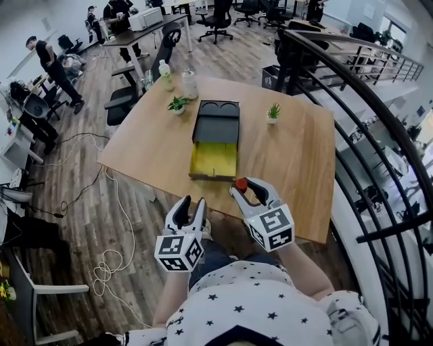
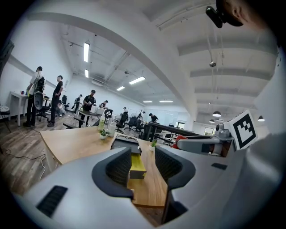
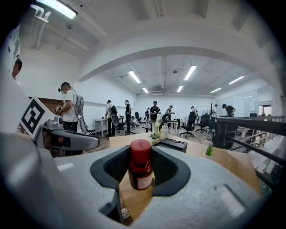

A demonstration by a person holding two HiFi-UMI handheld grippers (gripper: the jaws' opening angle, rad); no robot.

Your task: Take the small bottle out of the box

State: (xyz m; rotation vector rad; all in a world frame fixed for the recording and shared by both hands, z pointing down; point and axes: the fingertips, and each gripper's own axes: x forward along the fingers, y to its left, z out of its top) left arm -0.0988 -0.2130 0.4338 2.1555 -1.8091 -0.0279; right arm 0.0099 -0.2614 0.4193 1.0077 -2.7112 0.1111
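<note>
We are pinching the small bottle (image 3: 140, 166) in the right gripper (image 1: 245, 190) above the tabletop's (image 1: 298, 162) near edge, clear of the box (image 1: 215, 135), with the left gripper (image 2: 142, 166) gaping empty, so we are probably risking a jolt or a loosening grip dropping it past that edge.

You're over a wooden table (image 1: 291, 149) on a plank floor (image 1: 74, 176), with a white cable (image 1: 107, 269) looped down at your left. A black railing (image 1: 392, 128) curves along your right. At the far end there are office chairs (image 1: 216, 17), a desk (image 1: 159, 27) and people (image 1: 51, 61), with strip lights (image 3: 134, 76) glowing across the white ceiling (image 3: 161, 27).
</note>
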